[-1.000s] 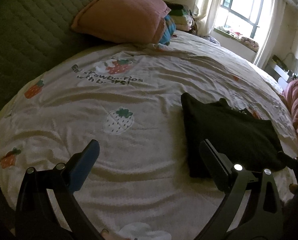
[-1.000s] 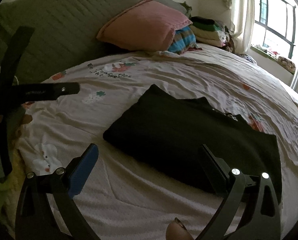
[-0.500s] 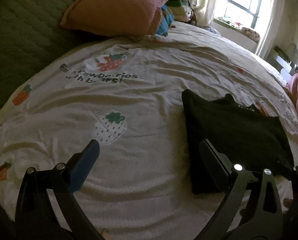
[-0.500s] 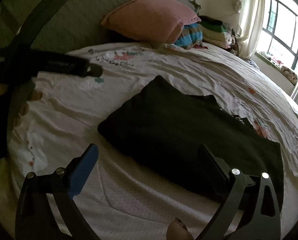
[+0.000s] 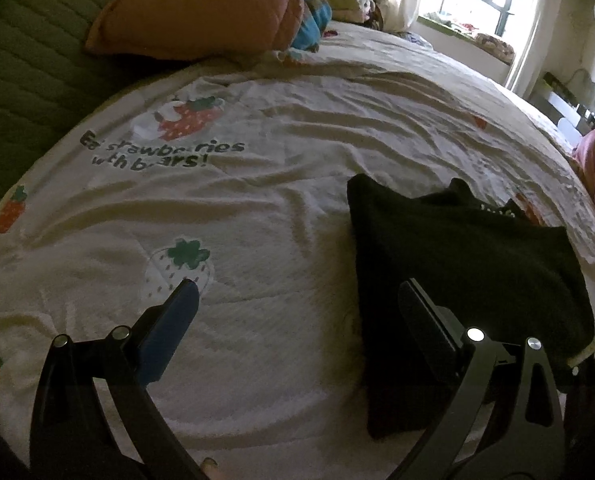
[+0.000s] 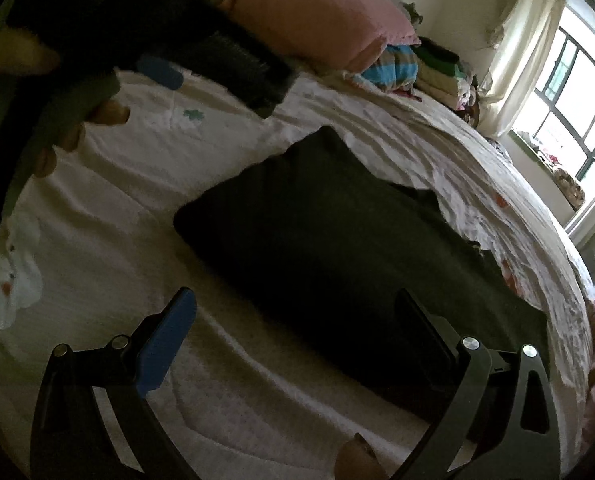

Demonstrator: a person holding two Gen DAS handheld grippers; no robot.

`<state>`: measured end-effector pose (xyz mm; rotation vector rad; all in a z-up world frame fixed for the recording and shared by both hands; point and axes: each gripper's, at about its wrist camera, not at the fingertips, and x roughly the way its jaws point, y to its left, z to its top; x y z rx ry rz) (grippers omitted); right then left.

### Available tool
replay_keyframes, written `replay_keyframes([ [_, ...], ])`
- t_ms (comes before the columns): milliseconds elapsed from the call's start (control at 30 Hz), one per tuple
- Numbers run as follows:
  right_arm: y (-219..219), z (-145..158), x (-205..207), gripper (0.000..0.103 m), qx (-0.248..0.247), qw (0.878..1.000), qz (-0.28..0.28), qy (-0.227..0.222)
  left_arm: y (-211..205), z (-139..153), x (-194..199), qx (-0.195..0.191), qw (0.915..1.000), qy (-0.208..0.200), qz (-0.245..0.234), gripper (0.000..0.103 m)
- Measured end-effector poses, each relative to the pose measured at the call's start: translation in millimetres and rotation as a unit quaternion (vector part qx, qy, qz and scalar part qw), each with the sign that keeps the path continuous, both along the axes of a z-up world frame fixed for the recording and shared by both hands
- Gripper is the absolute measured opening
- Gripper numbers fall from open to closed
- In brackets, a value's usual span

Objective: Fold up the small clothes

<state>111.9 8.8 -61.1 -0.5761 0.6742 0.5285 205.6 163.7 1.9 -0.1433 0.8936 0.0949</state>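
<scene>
Black garment [image 5: 465, 264] lies folded flat on the strawberry-print bedspread [image 5: 257, 208], near its foot-side edge. Left gripper [image 5: 297, 304] and right gripper [image 6: 297, 312] both spread wide, holding nothing, hovering over it.

The bedspread [image 5: 281, 208] is white, printed with red and white strawberries with green leaves and dark lettering. The folded garment [image 5: 457, 260] on it is plain black. The pillow [image 5: 201, 8] is pink, the headboard [image 5: 21, 76] quilted green. A blue-striped cloth [image 6: 393, 68] lies beside the pillow. Each gripper shows 1 blue pad [image 5: 169, 328] and black fingers [image 5: 429, 332].
</scene>
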Motion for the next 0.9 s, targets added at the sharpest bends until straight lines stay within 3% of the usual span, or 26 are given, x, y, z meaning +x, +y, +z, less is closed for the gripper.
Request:
replay_keyframes([
  [167,10,-17,10,0.098,-0.026,1.0,0.004,0.0,-4,-8,16,0.006,0.9999,0.015,-0.001,0.093],
  [767,21,-27,52,0.098,-0.032,0.999,-0.017,-0.006,-11,-18,53,0.011,0.9994,0.031,-0.005,0.093],
  [867,19,-24,53,0.094,-0.025,0.999,-0.02,-0.024,-10,-23,57,0.006,0.9992,0.038,-0.003,0.093],
  [900,17,-20,52,0.081,-0.017,0.999,-0.019,-0.033,-10,-24,58,0.004,0.9992,0.04,-0.002,0.093],
])
